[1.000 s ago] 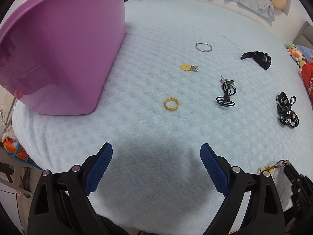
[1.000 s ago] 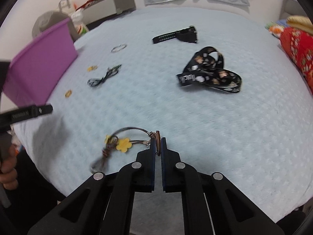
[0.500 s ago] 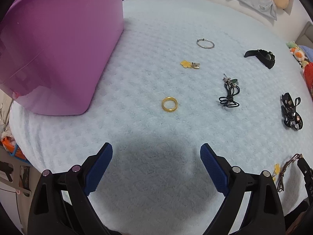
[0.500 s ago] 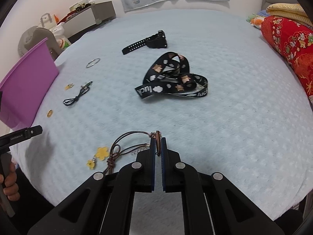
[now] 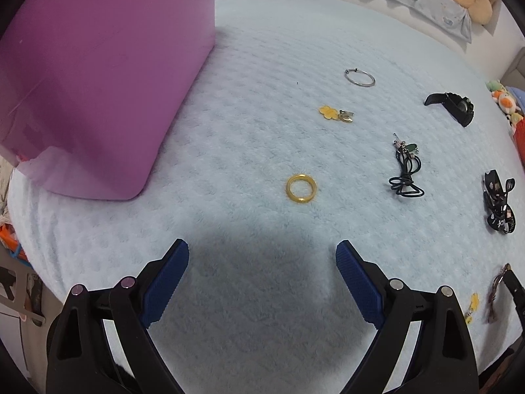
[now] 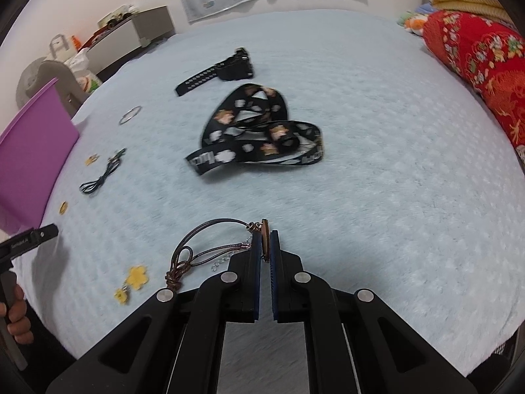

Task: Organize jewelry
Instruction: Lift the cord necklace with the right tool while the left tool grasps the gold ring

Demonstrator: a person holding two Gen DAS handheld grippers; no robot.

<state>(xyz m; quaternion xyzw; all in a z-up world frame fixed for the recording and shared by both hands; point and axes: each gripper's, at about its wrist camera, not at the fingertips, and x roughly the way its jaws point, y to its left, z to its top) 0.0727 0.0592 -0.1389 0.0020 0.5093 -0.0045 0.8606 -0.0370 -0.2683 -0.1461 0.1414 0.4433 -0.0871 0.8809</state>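
My right gripper [image 6: 265,241] pinches a flat brown pendant [image 6: 264,236]; its brown knotted cord [image 6: 197,246] trails toward 9 o'clock over the bed [image 6: 377,164]. My left gripper [image 5: 262,262] gapes wide, a gold ring [image 5: 301,188] at 12 o'clock.

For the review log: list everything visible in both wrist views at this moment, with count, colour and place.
bin: 1, purple, left side of the blanket
blanket: 1, pale blue, under everything
gold ring: 1, yellow, ahead of the left hand-held gripper
silver hoop: 1, far centre
flower charm: 1, yellow, between ring and hoop
black cord: 1, with green charm, right of the ring
watch: 1, black, far side
lanyard: 1, black, printed, centre
brown cord necklace: 1, yellow flower charms, pendant pinched in the right hand-held gripper
left hand-held gripper: open, nothing held
right hand-held gripper: shut on the pendant
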